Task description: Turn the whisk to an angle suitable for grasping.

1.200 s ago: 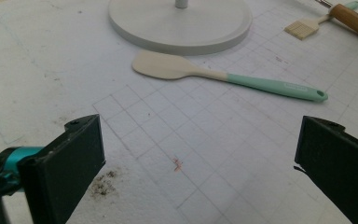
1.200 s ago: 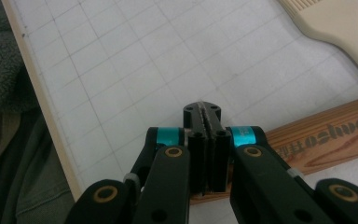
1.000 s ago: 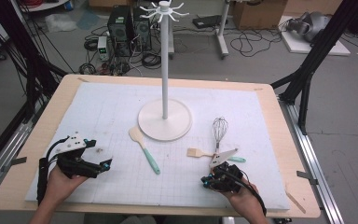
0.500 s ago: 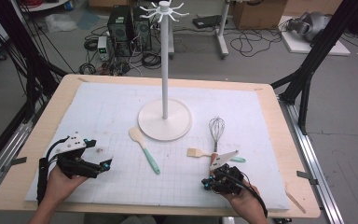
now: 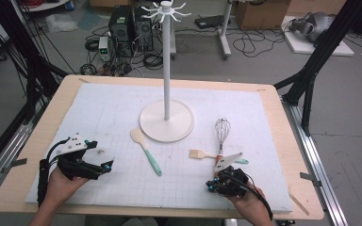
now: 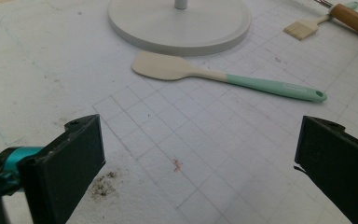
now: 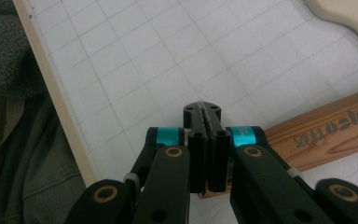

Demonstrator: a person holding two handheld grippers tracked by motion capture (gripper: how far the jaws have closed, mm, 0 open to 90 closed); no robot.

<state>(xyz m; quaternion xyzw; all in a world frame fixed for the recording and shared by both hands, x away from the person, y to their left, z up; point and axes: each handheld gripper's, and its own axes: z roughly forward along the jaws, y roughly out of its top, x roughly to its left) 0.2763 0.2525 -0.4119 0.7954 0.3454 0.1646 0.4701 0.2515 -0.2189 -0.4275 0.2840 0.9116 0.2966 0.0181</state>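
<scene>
A white hook stand [image 5: 166, 70] rises from its round base [image 6: 182, 23] mid-mat. In front of it lies a cream spatula with a teal handle [image 5: 146, 150] [image 6: 223, 77]. To the right lie a wire whisk [image 5: 222, 132] with a wooden handle [image 7: 326, 130] and a small pastry brush [image 5: 199, 154] [image 6: 303, 29]. My left gripper [image 5: 104, 165] [image 6: 200, 140] rests low at the mat's front left, jaws wide open and empty, aimed at the spatula. My right gripper [image 5: 213, 184] [image 7: 204, 112] sits at the front right beside the whisk handle, jaws shut together with nothing between them.
The white gridded mat [image 5: 122, 108] covers a wooden table [image 5: 66, 89]. Its front edge [image 7: 56, 93] lies close to my right gripper, with a person's grey sleeve [image 7: 4, 51] beyond it. Computers and cables [image 5: 127, 28] crowd the floor behind the table.
</scene>
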